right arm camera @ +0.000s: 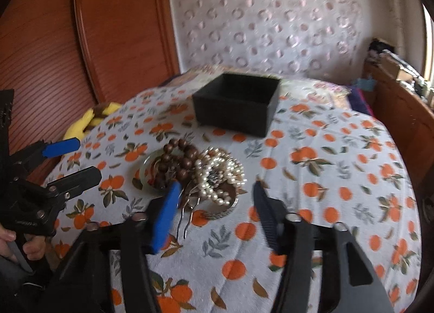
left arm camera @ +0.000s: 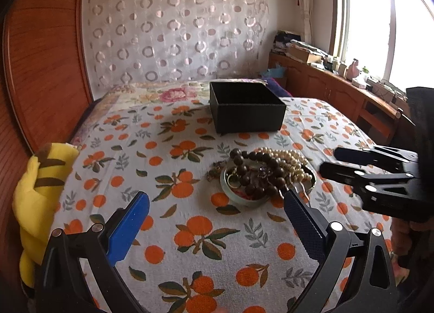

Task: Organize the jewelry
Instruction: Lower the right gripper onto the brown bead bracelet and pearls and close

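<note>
Left wrist view: left gripper (left arm camera: 217, 201) spread wide, empty, near side of the tangled heap of dark wooden beads and pearl strands (left arm camera: 267, 172) on the orange-print cloth (left arm camera: 190, 245); open black square box (left arm camera: 245, 108) farther back.

Right wrist view: right gripper (right arm camera: 215, 187) half spread, nothing pinched, just short of the heap. Risk, judged: dragging knotted strands off together, tangle catching.

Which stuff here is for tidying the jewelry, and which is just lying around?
For the job: pearl necklace, brown bead bracelet, small dish under them, open black box.

Just lying about: yellow plush toy, orange-print bedspread, clutter on the window cabinet.
</note>
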Motion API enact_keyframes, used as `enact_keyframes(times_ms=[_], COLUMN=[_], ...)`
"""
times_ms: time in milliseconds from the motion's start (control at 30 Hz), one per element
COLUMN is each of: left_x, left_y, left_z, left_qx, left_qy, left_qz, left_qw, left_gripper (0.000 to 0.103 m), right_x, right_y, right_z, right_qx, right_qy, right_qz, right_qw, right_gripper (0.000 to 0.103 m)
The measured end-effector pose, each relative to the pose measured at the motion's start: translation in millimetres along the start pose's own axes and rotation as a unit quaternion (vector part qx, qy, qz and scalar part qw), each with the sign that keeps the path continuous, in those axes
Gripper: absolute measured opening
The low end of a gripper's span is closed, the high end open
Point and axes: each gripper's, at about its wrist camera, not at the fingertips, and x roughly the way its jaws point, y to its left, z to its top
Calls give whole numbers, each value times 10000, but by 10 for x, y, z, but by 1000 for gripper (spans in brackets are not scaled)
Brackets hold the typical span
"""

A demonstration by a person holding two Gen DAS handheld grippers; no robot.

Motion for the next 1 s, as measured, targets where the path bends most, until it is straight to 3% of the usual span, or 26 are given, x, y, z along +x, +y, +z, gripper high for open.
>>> enact_keyframes(times_ms=[67, 267, 333, 433, 467, 500, 600, 667, 800, 1000], left_x=[32, 120, 139, 172, 188, 203, 254, 299, 385, 593], left_y=[8, 72, 98, 134, 142, 143, 133, 125, 92, 26], left_z=[-21, -44, -47, -50, -51, -48, -27, 0, 58, 159], left_qx=[-3, -37, -66, -127, -147, -157, -154, -150, -136, -91], left_qy=[42, 105, 119, 166, 189, 209, 259, 302, 364, 580], left_qz=[-36, -68, -87, -138, -171, -196, -271, -317, -415, -619], left_qw=[10000, 9999, 9999, 9997, 9996, 9995, 9992, 9989, 9984, 9963], left_gripper=[96, 96, 96, 96, 96, 96, 95, 89, 86, 60], right_x=[133, 418, 464, 424, 397, 356, 202, 103, -127, -429], right_y=[6, 24, 31, 26, 19, -1, -57, -110, -205, -323], right_z=[33, 116, 138, 161, 166, 176, 212, 249, 332, 434], right_qx=[15, -28, -59, -124, -130, -120, -115, -100, -46, -69], right_qy=[163, 481, 529, 461, 427, 393, 205, 99, -187, -497], right_qz=[137, 240, 263, 306, 302, 302, 361, 339, 300, 127], right_qw=[9998, 9985, 9982, 9984, 9985, 9987, 9991, 9993, 9994, 9987], right_gripper=[39, 37, 27, 20, 11, 9, 8, 8, 8, 8])
